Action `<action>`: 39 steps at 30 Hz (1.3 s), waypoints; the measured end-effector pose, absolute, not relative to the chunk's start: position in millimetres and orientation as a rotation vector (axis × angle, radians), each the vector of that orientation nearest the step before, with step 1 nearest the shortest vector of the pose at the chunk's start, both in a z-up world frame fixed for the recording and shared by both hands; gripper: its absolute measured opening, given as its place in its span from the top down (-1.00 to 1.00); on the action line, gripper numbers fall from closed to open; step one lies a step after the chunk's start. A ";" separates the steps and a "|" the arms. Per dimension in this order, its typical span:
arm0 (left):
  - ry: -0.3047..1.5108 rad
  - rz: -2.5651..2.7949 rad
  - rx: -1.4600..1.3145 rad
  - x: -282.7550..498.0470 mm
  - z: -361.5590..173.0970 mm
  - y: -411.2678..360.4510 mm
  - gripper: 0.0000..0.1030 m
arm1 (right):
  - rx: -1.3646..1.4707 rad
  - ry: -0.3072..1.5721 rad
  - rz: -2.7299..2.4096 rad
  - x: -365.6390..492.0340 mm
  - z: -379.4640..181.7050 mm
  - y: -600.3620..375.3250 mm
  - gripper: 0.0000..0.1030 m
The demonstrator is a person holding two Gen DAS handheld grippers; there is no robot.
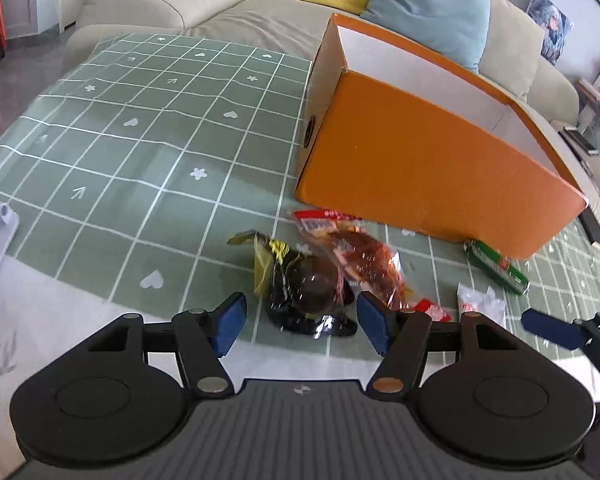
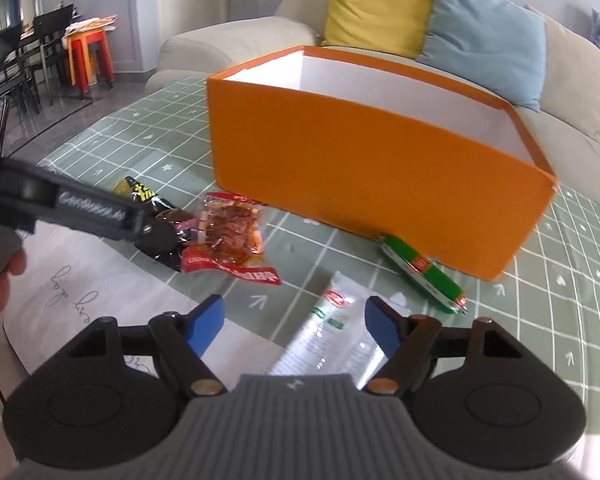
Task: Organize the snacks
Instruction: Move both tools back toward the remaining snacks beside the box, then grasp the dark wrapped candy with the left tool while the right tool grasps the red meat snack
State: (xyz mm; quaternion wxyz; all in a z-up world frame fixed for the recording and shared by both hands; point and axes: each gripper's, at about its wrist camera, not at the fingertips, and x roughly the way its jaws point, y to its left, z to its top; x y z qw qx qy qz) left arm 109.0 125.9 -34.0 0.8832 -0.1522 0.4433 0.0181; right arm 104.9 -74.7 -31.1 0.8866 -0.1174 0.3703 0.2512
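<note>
An open orange box (image 1: 420, 152) with a white inside stands on the green checked tablecloth; it also shows in the right wrist view (image 2: 372, 168). Before it lie a black-and-yellow snack packet (image 1: 300, 292), a red clear snack packet (image 1: 360, 256), a green sausage stick (image 1: 496, 266) and a white packet (image 1: 480, 306). My left gripper (image 1: 300, 326) is open, its jaws either side of the black packet's near end. My right gripper (image 2: 296, 326) is open just above the white packet (image 2: 332, 336). The red packet (image 2: 228, 240), black packet (image 2: 156, 204) and green stick (image 2: 424, 276) show there too.
A beige sofa (image 2: 236, 36) with yellow (image 2: 376, 4) and blue cushions (image 2: 484, 36) stands behind the table. A white sheet (image 2: 100, 292) lies at the near left table edge. Chairs and an orange stool (image 2: 88, 56) stand far left.
</note>
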 end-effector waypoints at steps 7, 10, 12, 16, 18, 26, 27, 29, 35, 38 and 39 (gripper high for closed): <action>0.943 0.040 -0.358 119.0 -44.2 135.4 -0.37 | -0.338 0.737 0.587 111.2 -34.8 -51.7 -0.30; 0.941 0.030 -0.370 122.2 -45.0 136.4 -0.27 | -0.366 0.735 0.603 115.3 -37.8 -42.6 -0.16; 0.940 0.028 -0.355 124.3 -45.2 135.1 -0.25 | -0.384 0.740 0.614 118.6 -40.2 -36.6 -0.15; 0.937 0.003 -0.348 125.8 -44.3 133.9 -0.01 | -0.412 0.734 0.628 122.5 -44.5 -24.9 -0.09; 0.936 -0.010 -0.343 125.9 -43.6 133.2 0.05 | -0.423 0.723 0.643 122.9 -45.9 -18.9 -0.06; 0.949 -0.027 -0.365 128.1 -46.0 136.4 0.06 | -0.465 0.697 0.702 127.9 -47.8 0.1 0.19; 0.951 -0.029 -0.369 128.4 -46.3 137.1 0.06 | -0.464 0.700 0.704 129.3 -48.4 1.0 0.22; 0.953 -0.027 -0.376 129.6 -46.9 137.8 0.06 | -0.469 0.706 0.698 132.8 -50.9 3.4 0.22; 0.961 -0.019 -0.386 130.8 -48.8 141.6 0.05 | -0.498 0.758 0.669 141.4 -62.9 12.3 0.21; 0.963 -0.016 -0.390 131.0 -49.0 142.4 0.00 | -0.457 0.768 0.659 142.8 -61.6 7.6 0.25; 0.962 -0.017 -0.389 131.0 -48.9 142.1 -0.03 | -0.451 0.771 0.659 143.4 -60.8 6.1 0.35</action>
